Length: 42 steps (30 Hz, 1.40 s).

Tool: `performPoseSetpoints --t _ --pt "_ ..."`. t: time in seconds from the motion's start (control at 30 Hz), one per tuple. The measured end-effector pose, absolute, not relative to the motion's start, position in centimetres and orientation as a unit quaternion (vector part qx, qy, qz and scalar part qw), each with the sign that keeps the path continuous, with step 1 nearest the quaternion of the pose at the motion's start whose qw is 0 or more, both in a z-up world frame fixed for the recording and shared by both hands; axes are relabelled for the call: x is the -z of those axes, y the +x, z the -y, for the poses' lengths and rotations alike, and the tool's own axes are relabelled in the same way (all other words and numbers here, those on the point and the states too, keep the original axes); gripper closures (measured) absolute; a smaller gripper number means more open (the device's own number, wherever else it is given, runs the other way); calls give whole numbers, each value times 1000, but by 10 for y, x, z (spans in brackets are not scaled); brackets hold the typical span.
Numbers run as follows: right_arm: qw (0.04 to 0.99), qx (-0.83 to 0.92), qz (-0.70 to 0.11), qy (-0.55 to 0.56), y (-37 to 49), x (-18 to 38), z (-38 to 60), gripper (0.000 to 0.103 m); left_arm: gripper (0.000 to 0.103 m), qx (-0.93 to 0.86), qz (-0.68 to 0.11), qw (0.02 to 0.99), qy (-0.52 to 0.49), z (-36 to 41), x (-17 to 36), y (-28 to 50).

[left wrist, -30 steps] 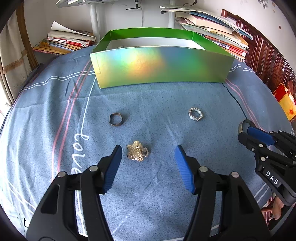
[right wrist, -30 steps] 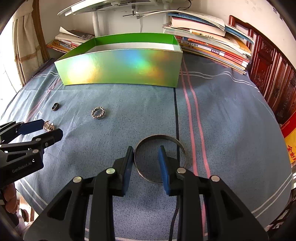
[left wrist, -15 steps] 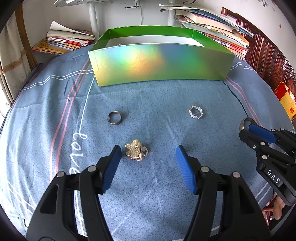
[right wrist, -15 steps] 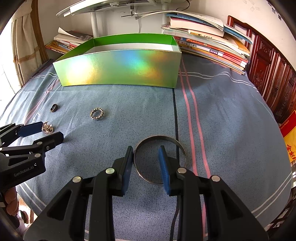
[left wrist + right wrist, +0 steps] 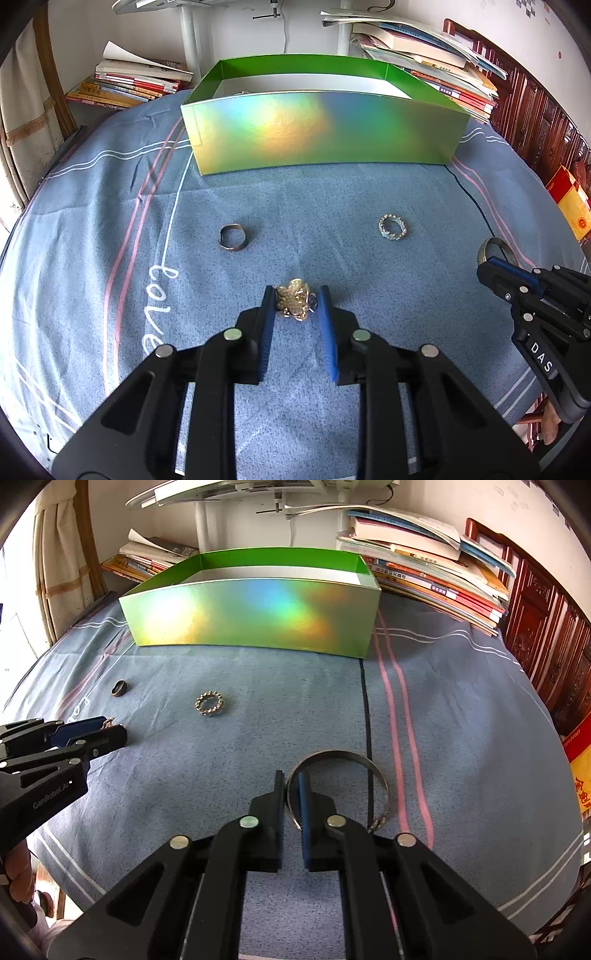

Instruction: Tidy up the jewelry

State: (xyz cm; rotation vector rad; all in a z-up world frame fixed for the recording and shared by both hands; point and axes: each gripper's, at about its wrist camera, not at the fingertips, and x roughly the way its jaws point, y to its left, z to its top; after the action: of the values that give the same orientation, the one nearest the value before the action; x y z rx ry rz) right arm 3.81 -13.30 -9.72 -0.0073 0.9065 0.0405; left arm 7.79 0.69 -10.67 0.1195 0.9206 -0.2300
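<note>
- The gold flower-shaped piece (image 5: 294, 299) lies on the blue cloth (image 5: 369, 266) that covers the tabletop. It sits right between the two blue pads of the left hand-held gripper (image 5: 295, 301).
- The left hand-held gripper's jaws are closing. The left pad touches the gold piece, and the right pad is just beside its thin wire loop.
- The big thin bangle (image 5: 338, 788) lies on the cloth too. Its left rim stands between the pads of the right hand-held gripper (image 5: 291, 797).
- The right hand-held gripper is squeezed tight on that rim, with almost no gap left. One pad is inside the ring and one is outside.
- A sparkly ring (image 5: 392, 227) with little points all round lies flat on the cloth, between the two grippers and a bit nearer the box.
- A dark plain ring (image 5: 232, 237) stands on its edge, to the left of the sparkly one and well apart from it.
- A shiny green box (image 5: 325, 129) with rainbow colours on its front wall sits at the back of the cloth. It has no lid on.
- The cloth has pink stripes, white lines and curly white letters (image 5: 157, 302).
- Piles of books (image 5: 436, 579) rest behind the box, on both sides.
- A bit of a person's hand (image 5: 18, 871) shows at the left edge of the right wrist view.
</note>
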Motion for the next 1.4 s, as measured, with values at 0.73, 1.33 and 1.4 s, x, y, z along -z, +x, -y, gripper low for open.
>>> performPoseSetpoints --t 0.73,1.33,1.4 --pt "900 -17 -436 4 36 101 135 91 67 105 -444 888 62 -6 107 79" --pt "907 -24 -420 10 35 85 136 99 81 104 -420 900 57 -13 83 76" --pt "909 -27 -416 12 36 81 136 99 81 104 -415 902 60 -12 78 75"
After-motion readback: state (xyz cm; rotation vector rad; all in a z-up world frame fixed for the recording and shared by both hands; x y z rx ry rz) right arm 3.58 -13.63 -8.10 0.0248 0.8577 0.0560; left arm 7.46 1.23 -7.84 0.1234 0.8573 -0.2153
